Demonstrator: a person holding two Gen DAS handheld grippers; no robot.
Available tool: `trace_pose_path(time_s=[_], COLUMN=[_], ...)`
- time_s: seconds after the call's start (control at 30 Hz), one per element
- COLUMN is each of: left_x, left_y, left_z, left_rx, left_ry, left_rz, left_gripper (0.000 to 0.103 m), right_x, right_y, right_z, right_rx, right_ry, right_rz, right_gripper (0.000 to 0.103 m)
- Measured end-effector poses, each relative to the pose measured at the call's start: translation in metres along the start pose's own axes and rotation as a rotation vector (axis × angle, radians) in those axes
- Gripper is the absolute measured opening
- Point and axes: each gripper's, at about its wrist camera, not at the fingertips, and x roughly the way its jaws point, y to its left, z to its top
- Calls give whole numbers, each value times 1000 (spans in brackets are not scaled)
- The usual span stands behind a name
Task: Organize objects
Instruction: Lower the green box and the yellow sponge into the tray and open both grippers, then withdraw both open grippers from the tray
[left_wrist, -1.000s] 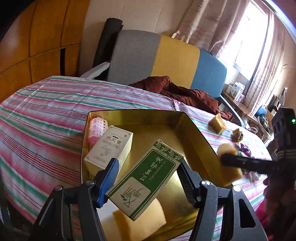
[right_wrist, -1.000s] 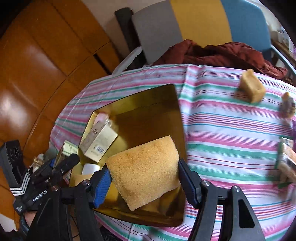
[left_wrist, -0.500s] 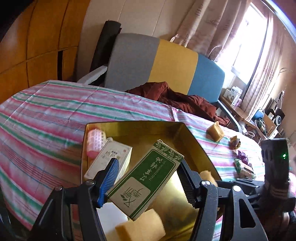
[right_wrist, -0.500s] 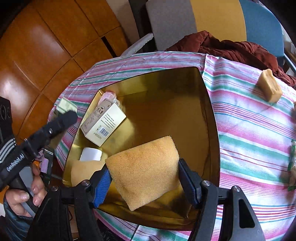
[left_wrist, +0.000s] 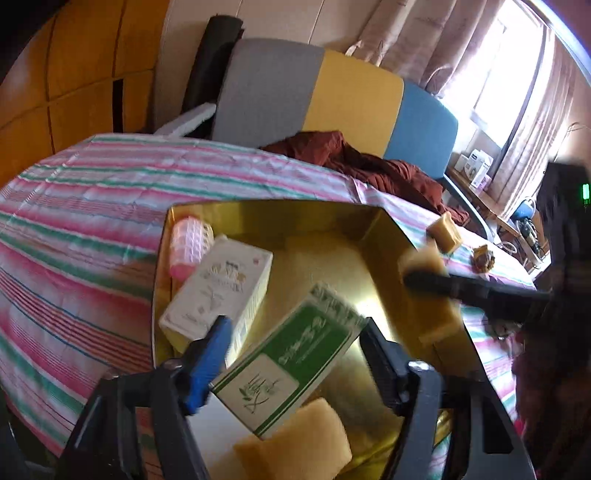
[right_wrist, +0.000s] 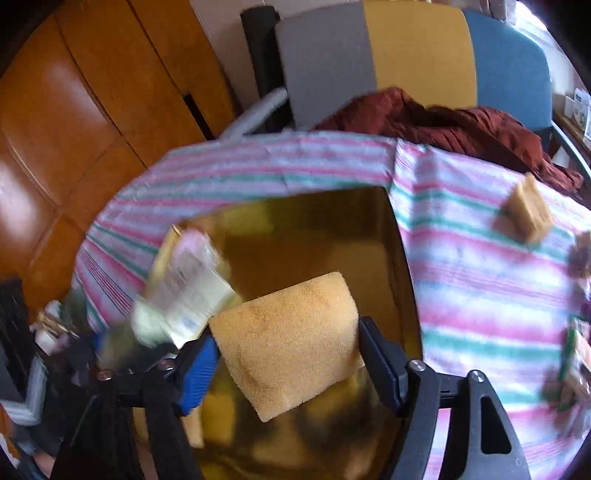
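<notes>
The green box (left_wrist: 291, 363) sits between the fingers of the left gripper (left_wrist: 295, 354), above the gold tray (left_wrist: 388, 236). The jaws are opening; a gap shows on both sides, so the box is released or nearly so. The sponge (right_wrist: 291, 339) sits between the fingers of the right gripper (right_wrist: 288, 354), also above the tray. Those jaws are opening too; the blue pad is at the sponge's edge and the black pad shows a gap.

Inside the tray lie a white box (left_wrist: 218, 291), a pink roller (left_wrist: 190, 245) at the far left corner and another sponge piece (left_wrist: 295, 443) near the front edge.

Risks, as judged:
- The green box is tilted. On release it may land on the white box or the sponge piece and come to rest askew.
- The sponge is light and may bounce or cling to a pad, then fall outside the rim.
- Both grippers work over one tray and may collide.

A soap block (right_wrist: 526, 214) lies on the striped cloth (left_wrist: 92, 206), well apart.
</notes>
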Motion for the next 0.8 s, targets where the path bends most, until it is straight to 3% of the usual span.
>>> trace_pose_path(time_s=[0.17, 0.5, 0.8], left_x=[-1, -18, -40], left_y=[2, 7, 1], left_z=[-14, -20, -19], left_rx=[16, -19, -9], left_ry=[15, -45, -84], left_rz=[1, 26, 22], left_gripper=[84, 82, 82], right_x=[1, 1, -3], right_y=[1, -6, -1], right_z=[5, -24, -23], right_rx=[25, 43, 21], right_ry=[6, 48, 39], right_rz=[72, 42, 13], right_gripper=[86, 86, 86])
